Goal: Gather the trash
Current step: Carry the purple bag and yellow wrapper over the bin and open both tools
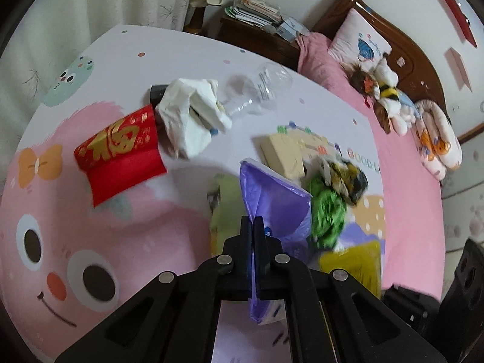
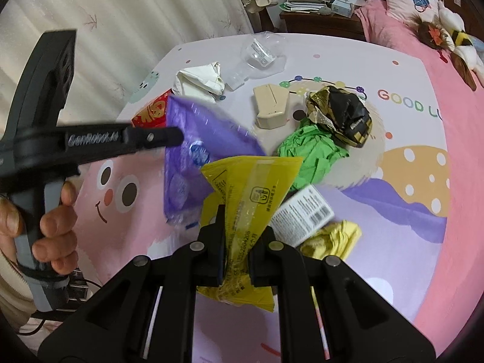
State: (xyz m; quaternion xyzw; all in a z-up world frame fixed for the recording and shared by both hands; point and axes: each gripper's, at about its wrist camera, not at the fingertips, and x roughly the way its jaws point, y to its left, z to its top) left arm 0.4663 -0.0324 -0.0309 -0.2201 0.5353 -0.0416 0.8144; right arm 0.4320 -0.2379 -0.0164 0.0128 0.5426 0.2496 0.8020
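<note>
**Two claws, two wrappers, over a littered mat**

On my left, my left claw (image 1: 253, 222) is pinched tight on a purple plastic bag (image 1: 278, 208), which hangs above the cartoon mat (image 1: 90, 236). A hand (image 2: 51, 227) grips that claw's handle. Left on the mat lies a red envelope (image 1: 119, 154), then crumpled white paper (image 1: 190, 115), a clear plastic bottle (image 1: 266, 83), a beige box (image 2: 270, 107), green crumpled paper (image 2: 311, 154) and, touching it, a black and gold wrapper (image 2: 341, 115). My right claw (image 2: 237, 233) is nearly closed, clamping a yellow plastic packet (image 2: 251, 187). Just right of it sit a white label (image 2: 302, 214) and yellow foil (image 2: 332, 239).
</note>
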